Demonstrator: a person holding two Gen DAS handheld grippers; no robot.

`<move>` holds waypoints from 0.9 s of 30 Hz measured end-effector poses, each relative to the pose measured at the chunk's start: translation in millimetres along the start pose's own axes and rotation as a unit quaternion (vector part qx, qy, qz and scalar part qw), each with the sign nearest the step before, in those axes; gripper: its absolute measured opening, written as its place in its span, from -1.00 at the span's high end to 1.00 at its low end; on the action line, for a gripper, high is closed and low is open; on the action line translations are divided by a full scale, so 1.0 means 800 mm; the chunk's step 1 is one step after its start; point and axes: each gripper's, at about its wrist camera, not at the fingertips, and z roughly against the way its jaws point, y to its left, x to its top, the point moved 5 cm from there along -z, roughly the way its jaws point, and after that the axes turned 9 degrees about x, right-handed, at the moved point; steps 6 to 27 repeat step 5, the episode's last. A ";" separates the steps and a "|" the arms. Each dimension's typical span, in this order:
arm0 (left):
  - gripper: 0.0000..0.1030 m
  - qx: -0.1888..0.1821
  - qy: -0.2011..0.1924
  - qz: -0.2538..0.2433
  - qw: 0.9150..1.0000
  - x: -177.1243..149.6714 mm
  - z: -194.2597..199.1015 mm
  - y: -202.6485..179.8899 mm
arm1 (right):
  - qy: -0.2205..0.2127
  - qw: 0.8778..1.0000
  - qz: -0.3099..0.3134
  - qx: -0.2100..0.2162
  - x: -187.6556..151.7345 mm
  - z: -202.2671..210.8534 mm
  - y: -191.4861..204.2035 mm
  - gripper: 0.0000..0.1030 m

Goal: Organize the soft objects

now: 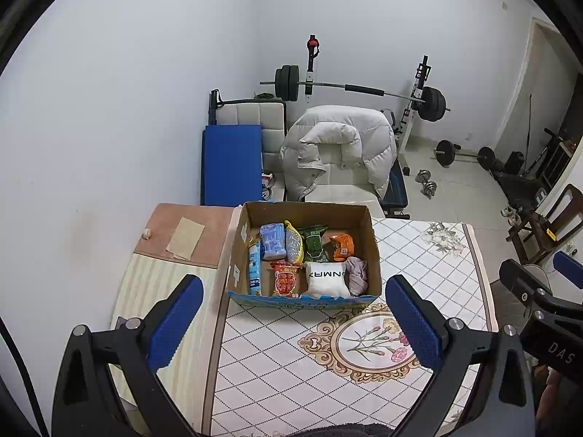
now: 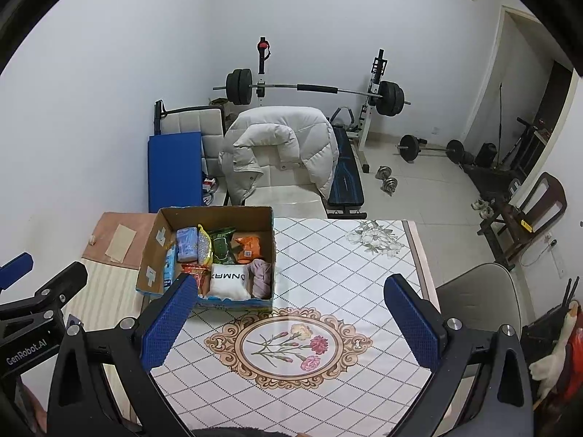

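Observation:
A cardboard box (image 1: 373, 251) stands on the table, also in the right wrist view (image 2: 151, 255). It holds several soft packs: a white pouch (image 1: 326, 280) (image 2: 229, 284), a mauve cloth (image 1: 357, 273) (image 2: 262, 276), a red snack bag (image 1: 286, 279), a green bag (image 1: 314, 242), an orange pack (image 1: 342, 244), a blue pack (image 1: 273, 241). My left gripper (image 1: 293, 291) is open and empty, held above the table before the box. My right gripper (image 2: 291, 291) is open and empty, to the right of the box.
The table carries a white diamond-pattern cloth with a flower medallion (image 2: 288, 342). A low side surface with a paper piece (image 1: 186, 238) lies left of the box. Beyond are a chair with a white jacket (image 1: 339, 149), a barbell rack (image 1: 364, 91) and dumbbells.

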 end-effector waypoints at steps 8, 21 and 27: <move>-0.99 0.001 -0.005 0.001 1.000 0.000 0.000 -0.003 | 0.000 1.000 0.000 0.001 0.001 0.000 -0.002 -1.00; -0.99 0.001 -0.005 0.001 1.000 0.000 0.000 -0.003 | 0.000 1.000 0.000 0.001 0.001 0.000 -0.002 -1.00; -0.99 0.001 -0.005 0.001 1.000 0.000 0.000 -0.003 | 0.000 1.000 0.000 0.001 0.001 0.000 -0.002 -1.00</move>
